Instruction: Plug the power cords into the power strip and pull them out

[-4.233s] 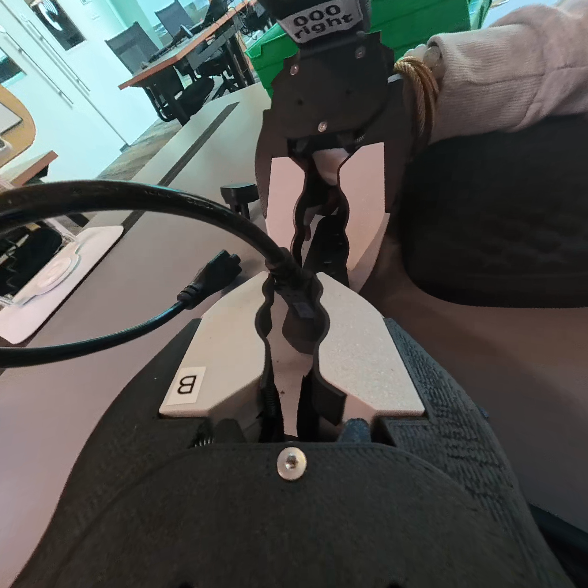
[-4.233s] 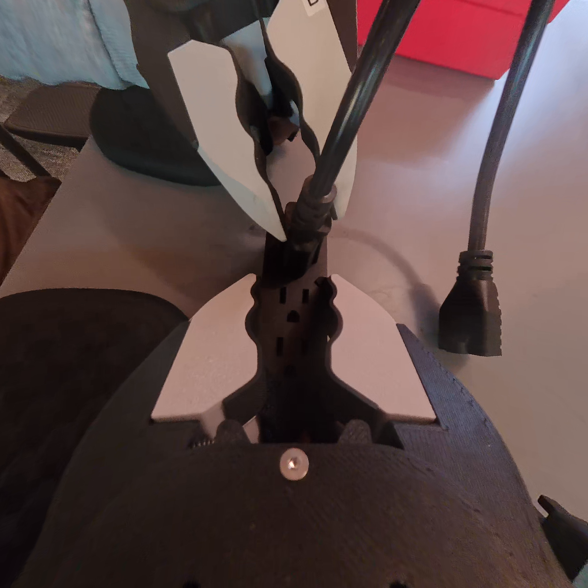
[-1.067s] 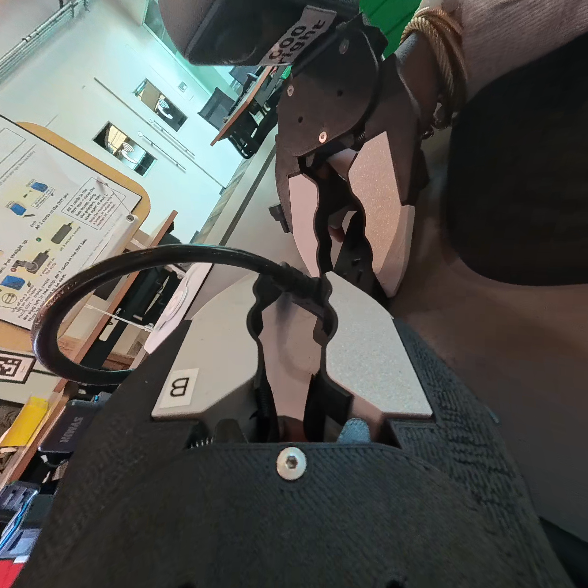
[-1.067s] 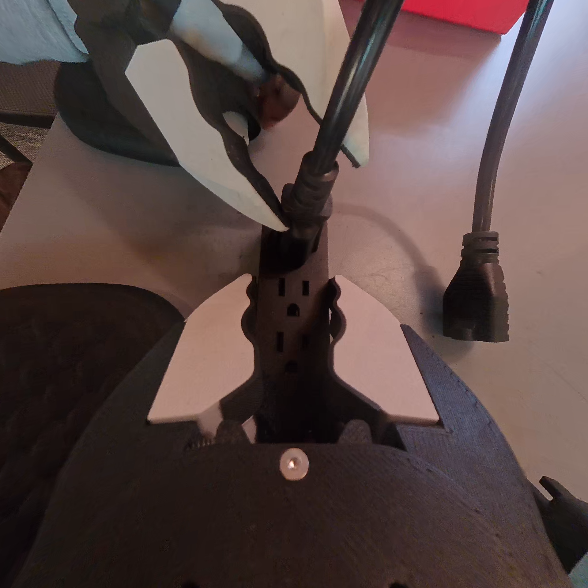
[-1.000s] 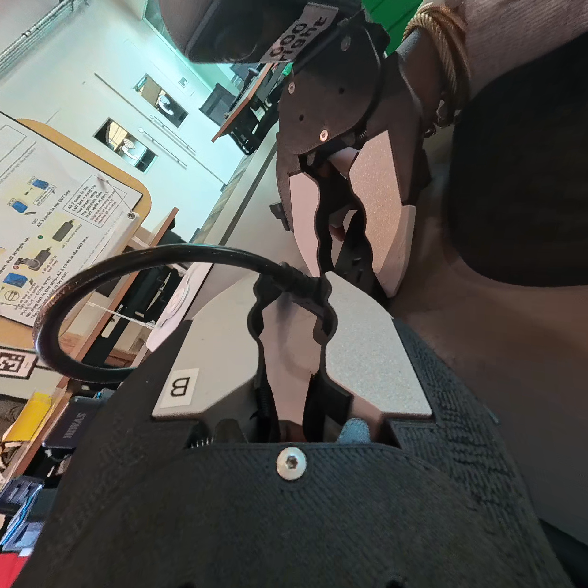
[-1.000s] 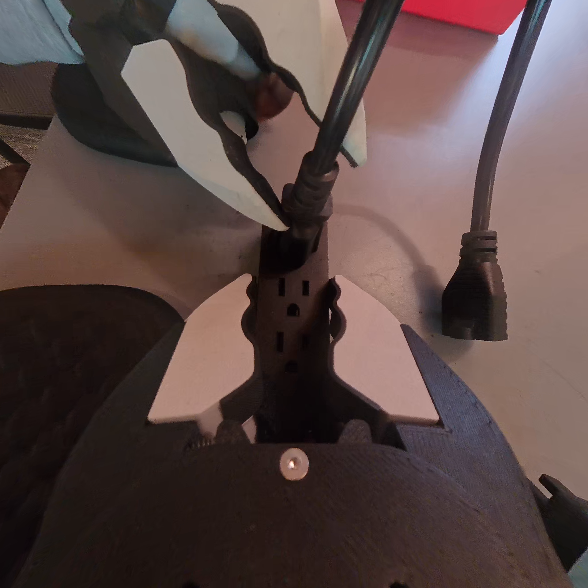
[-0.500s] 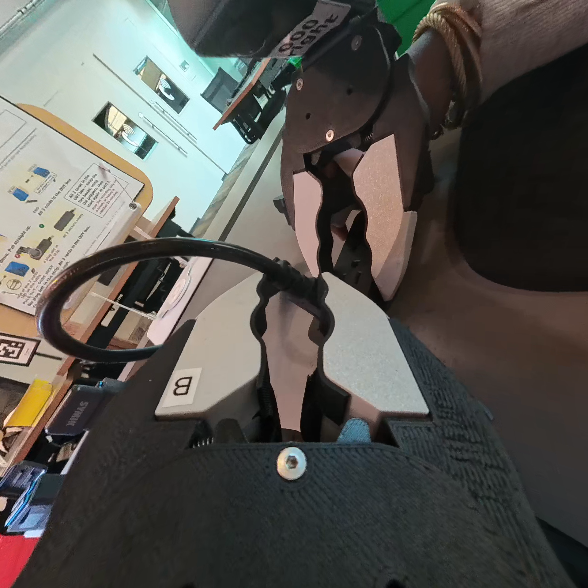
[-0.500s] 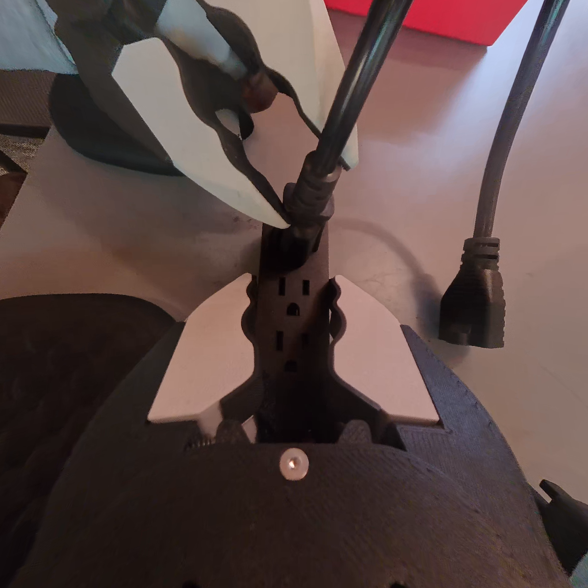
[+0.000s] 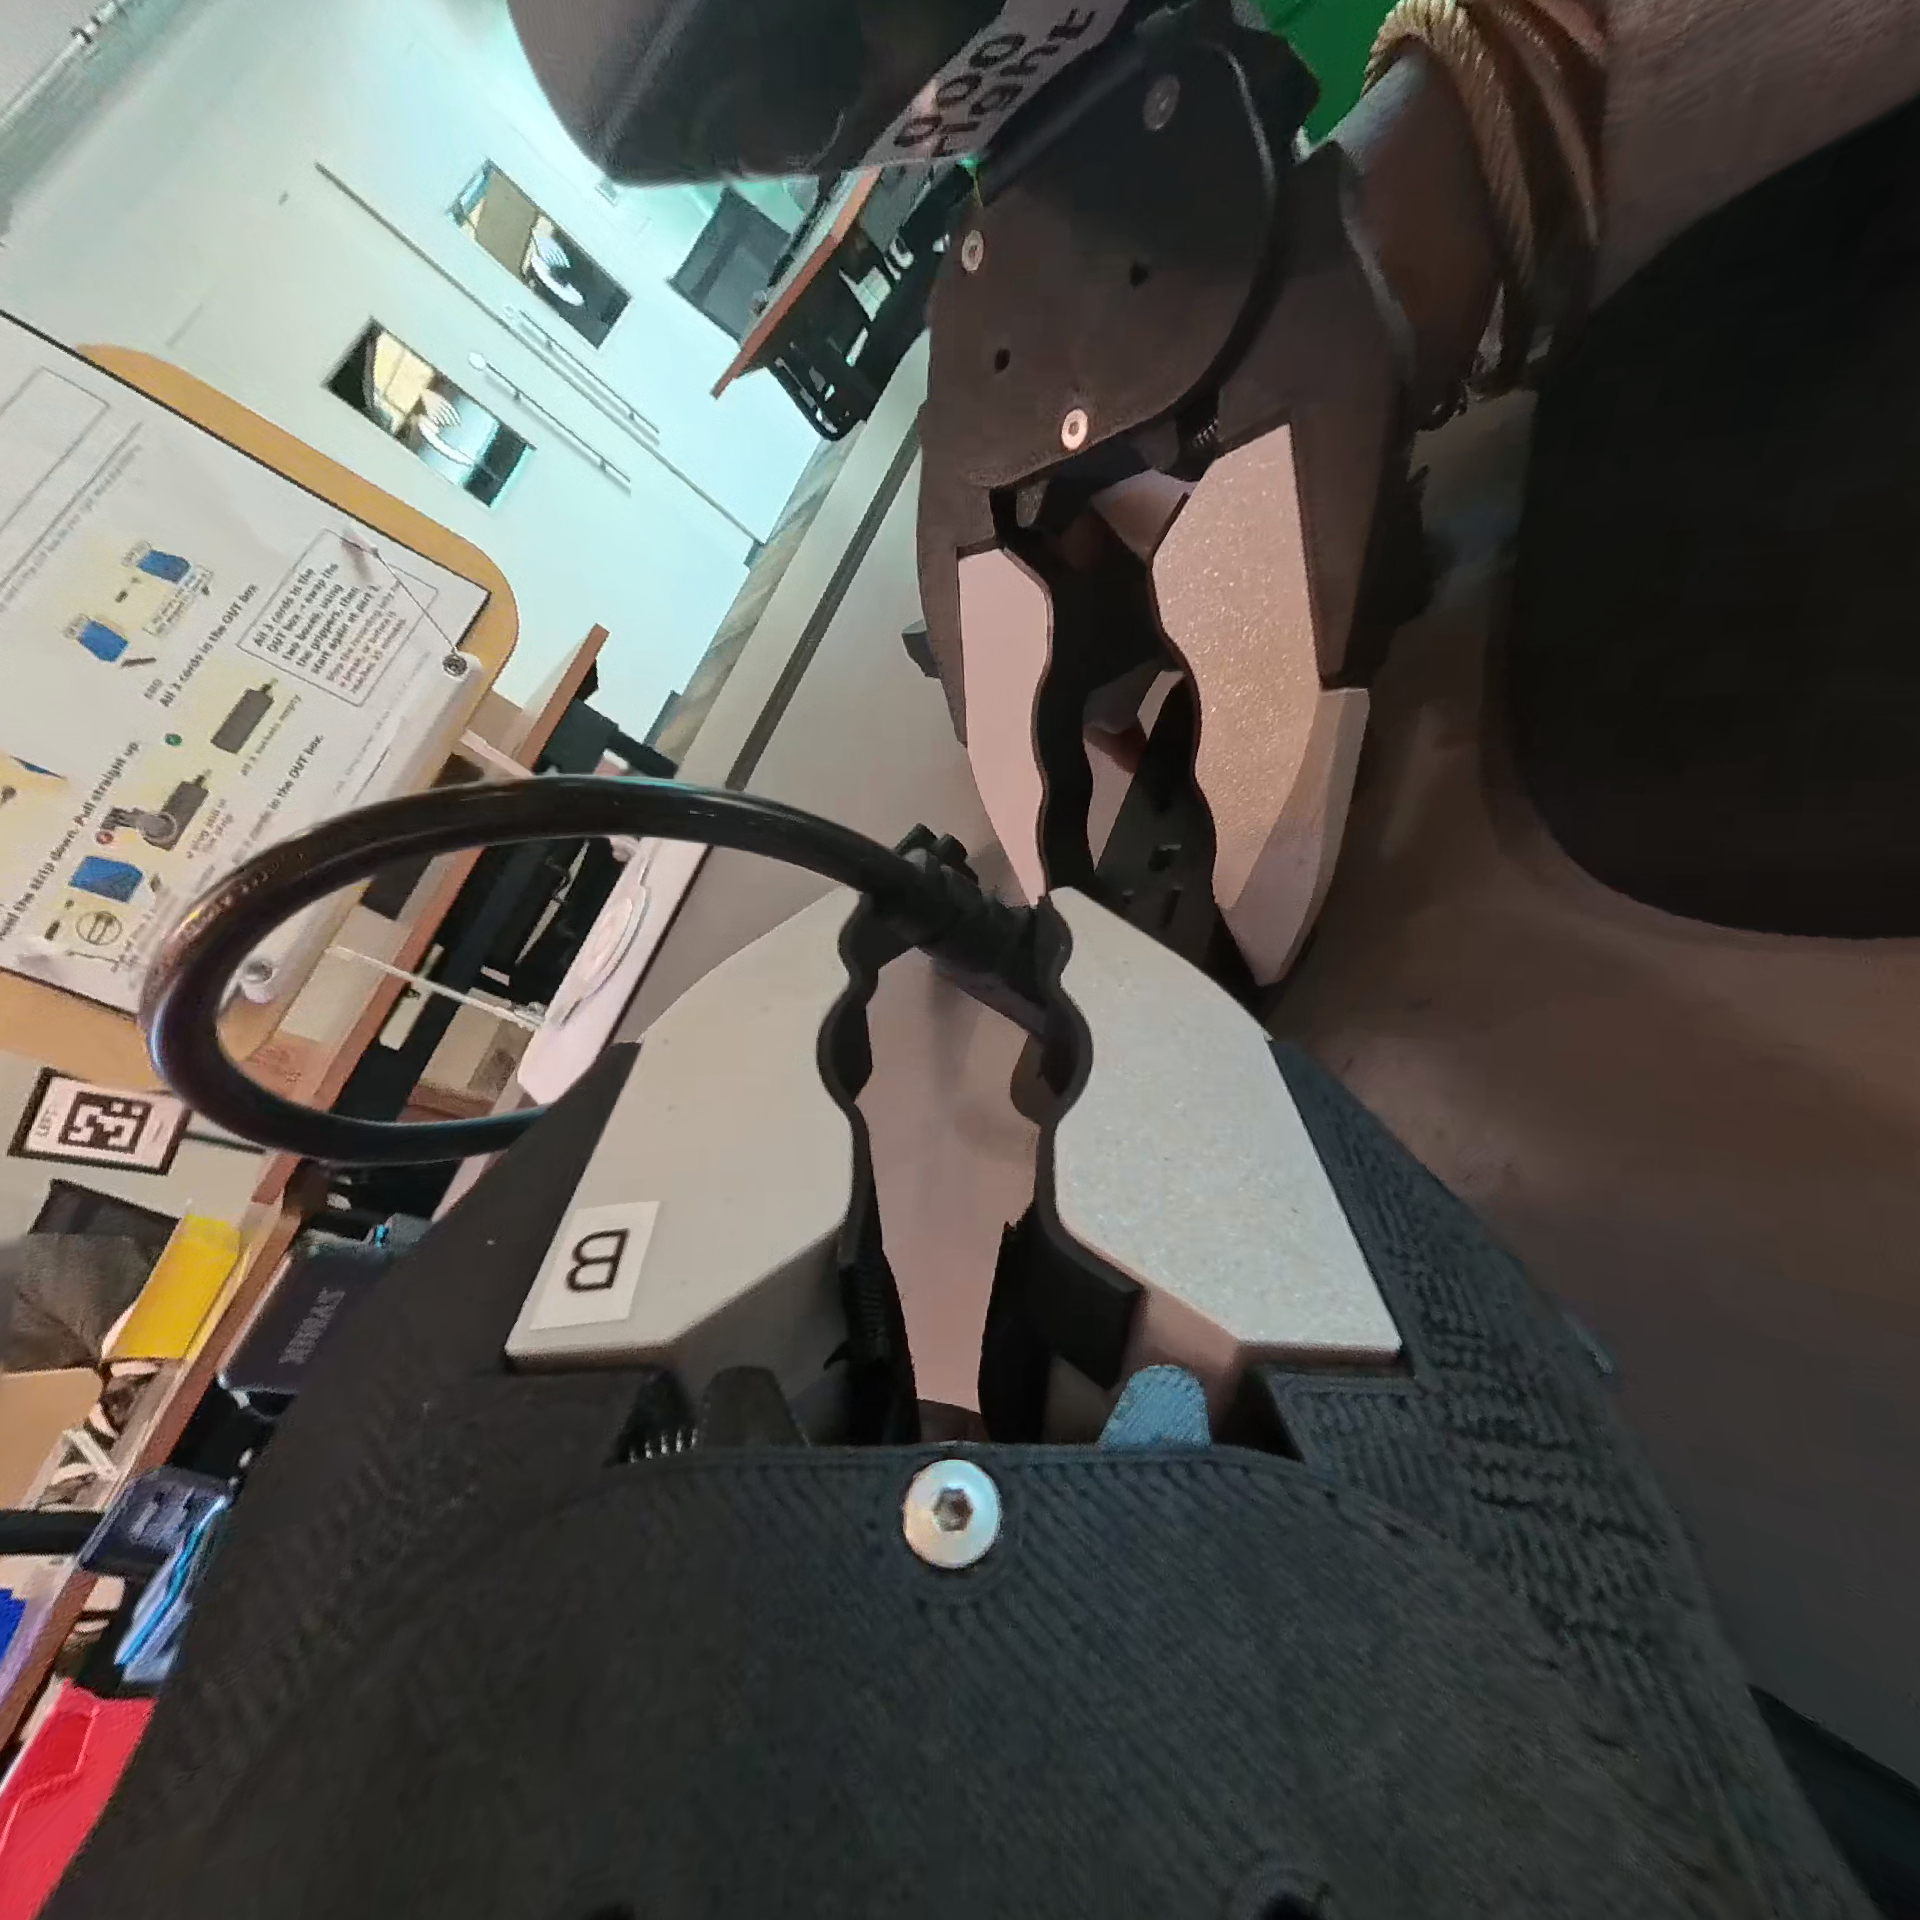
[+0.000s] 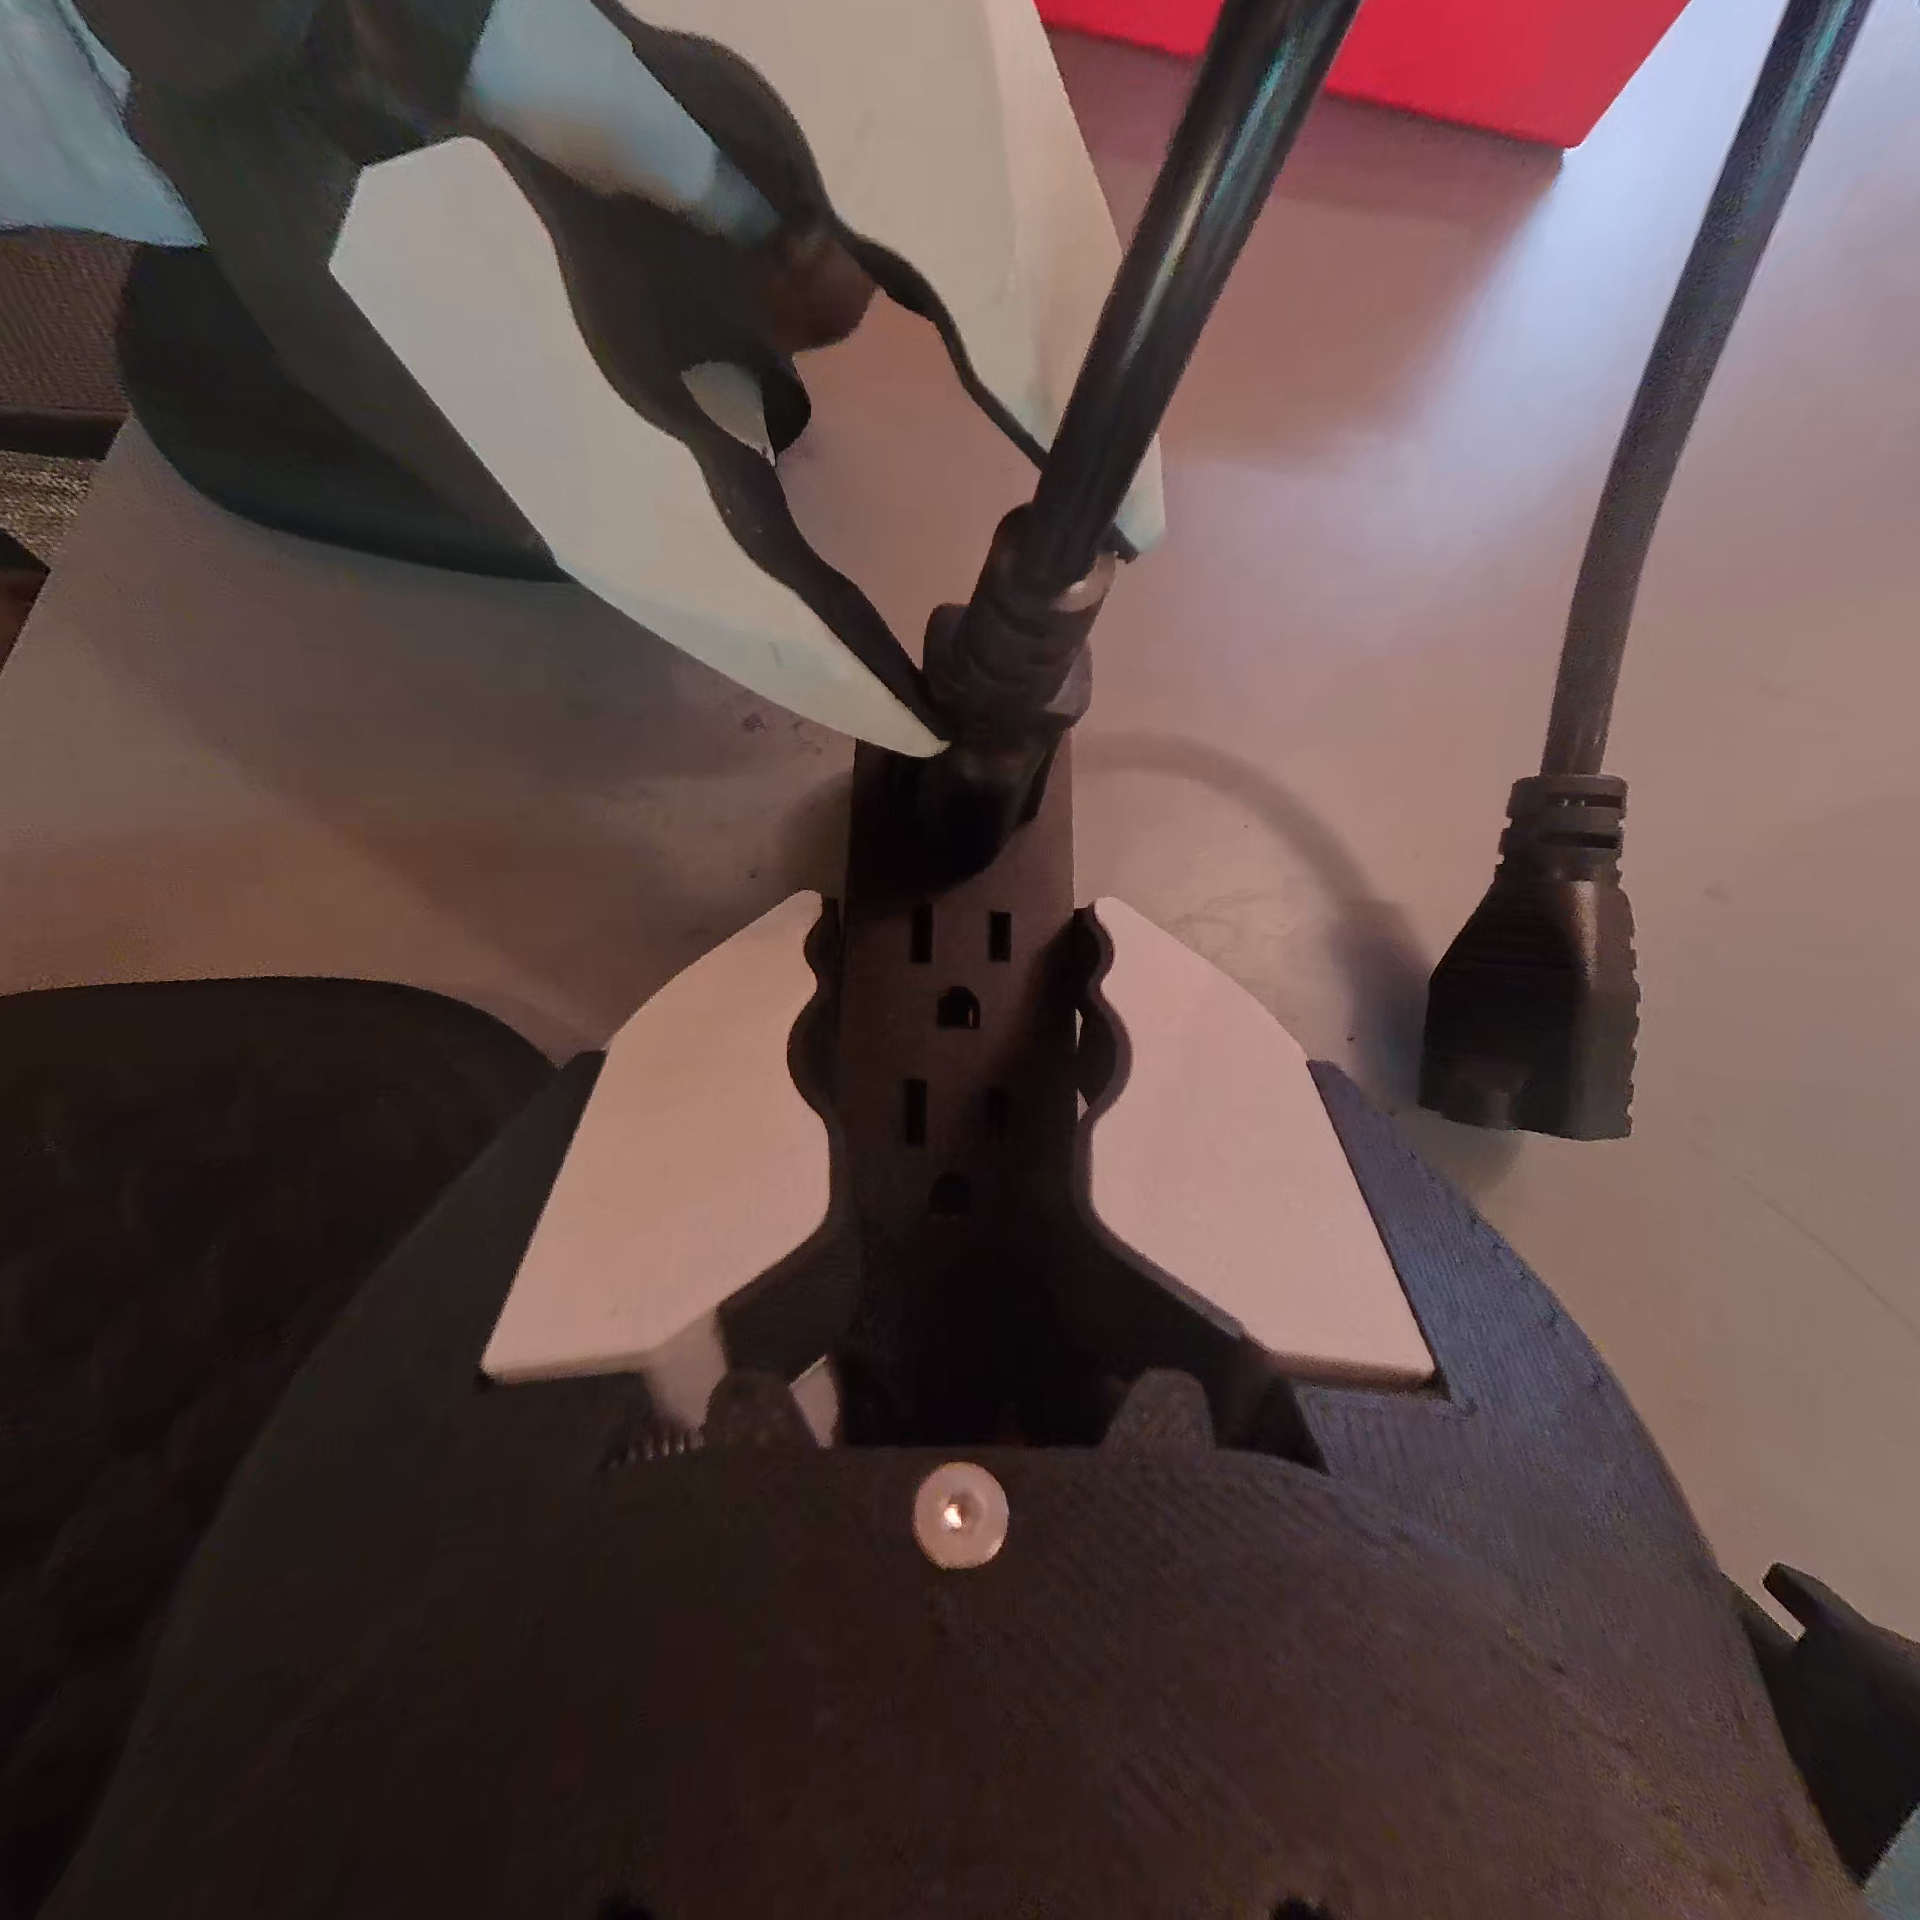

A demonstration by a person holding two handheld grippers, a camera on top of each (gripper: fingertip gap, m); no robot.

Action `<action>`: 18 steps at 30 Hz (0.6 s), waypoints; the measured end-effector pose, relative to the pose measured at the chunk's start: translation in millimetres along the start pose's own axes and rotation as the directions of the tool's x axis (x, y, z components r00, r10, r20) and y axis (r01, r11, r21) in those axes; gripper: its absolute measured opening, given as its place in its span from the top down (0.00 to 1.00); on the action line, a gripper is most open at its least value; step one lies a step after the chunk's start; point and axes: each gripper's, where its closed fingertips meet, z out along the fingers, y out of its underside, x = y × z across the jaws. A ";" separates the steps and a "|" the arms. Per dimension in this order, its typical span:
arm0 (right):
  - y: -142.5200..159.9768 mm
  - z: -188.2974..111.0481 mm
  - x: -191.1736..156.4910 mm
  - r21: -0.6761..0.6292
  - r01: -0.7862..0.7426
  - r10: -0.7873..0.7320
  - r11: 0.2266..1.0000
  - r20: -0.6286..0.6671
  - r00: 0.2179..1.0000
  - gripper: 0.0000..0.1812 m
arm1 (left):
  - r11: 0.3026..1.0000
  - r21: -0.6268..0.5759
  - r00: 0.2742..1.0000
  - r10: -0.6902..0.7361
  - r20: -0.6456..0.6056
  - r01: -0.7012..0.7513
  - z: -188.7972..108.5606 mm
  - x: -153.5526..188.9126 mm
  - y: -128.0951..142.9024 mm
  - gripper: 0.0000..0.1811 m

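Observation:
My right gripper [image 10: 951,914] is shut on the black power strip [image 10: 956,1049] and holds it flat on the grey table [image 10: 416,831]. Two empty outlets show between its fingers. A black plug [image 10: 987,748] sits at the strip's far outlet, leaning right, and its cord [image 10: 1195,260] rises away. My left gripper [image 10: 1029,644] is shut on this plug from above. In the left wrist view my left gripper [image 9: 951,925] pinches the plug [image 9: 977,925] at its tips, and the cord [image 9: 416,842] loops left. The right gripper [image 9: 1127,862] and the strip [image 9: 1153,821] lie just beyond.
A second black cord's plug [image 10: 1527,966] lies loose on the table to the right of the strip. A red box [image 10: 1455,62] stands at the far edge. A black padded surface [image 10: 208,1247] is at the near left. A person's braceleted wrist [image 9: 1507,208] holds the right gripper. Tip to tip, the grippers are about 6 cm apart.
Since 4.2 s ago my left gripper has tilted over sideways with the plug still in its tips. Over the last second it shifted only slightly. The right gripper and strip have stayed put.

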 end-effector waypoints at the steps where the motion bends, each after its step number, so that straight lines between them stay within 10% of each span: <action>1: 0.0 -0.1 0.9 0.002 -0.003 0.003 1.000 -0.007 1.000 0.75 | 1.000 -0.014 1.000 -0.010 -0.002 0.010 -0.1 -0.7 1.2 0.84; 18: -2.8 0.5 8.2 0.026 -0.004 0.006 1.000 -0.054 0.999 0.75 | 0.998 -0.029 0.998 -0.050 0.030 0.051 0.4 -9.8 5.2 0.84</action>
